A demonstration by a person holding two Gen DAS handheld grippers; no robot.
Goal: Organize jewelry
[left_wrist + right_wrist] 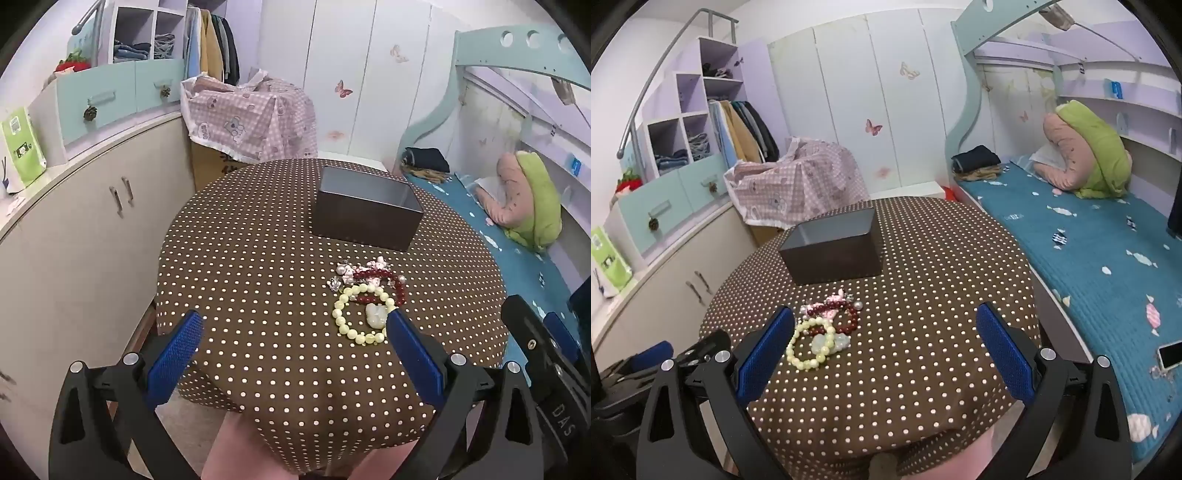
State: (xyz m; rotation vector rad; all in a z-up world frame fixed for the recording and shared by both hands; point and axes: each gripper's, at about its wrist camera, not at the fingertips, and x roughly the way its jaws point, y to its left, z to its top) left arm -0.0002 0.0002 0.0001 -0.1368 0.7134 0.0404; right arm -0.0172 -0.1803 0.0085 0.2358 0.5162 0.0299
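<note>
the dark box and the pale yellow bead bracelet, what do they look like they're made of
dark box: looks like metal or hard plastic with a smooth, slightly glossy finish; its thin straight walls catch a soft sheen. The pictures don't settle which.

pale yellow bead bracelet: round, polished beads, possibly stone, resin or glass; they are glossy and a little translucent, with a whitish carved-looking charm.

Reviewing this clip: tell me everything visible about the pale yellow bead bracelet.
The pale yellow bead bracelet is a ring of round, glossy, cream-yellow beads with a larger whitish carved charm, lying flat on the brown polka-dot tablecloth. It sits at the near edge of the jewelry pile, touching or overlapping the dark red bead bracelet. It lies in front of the dark open box. Nothing grips it.
</note>
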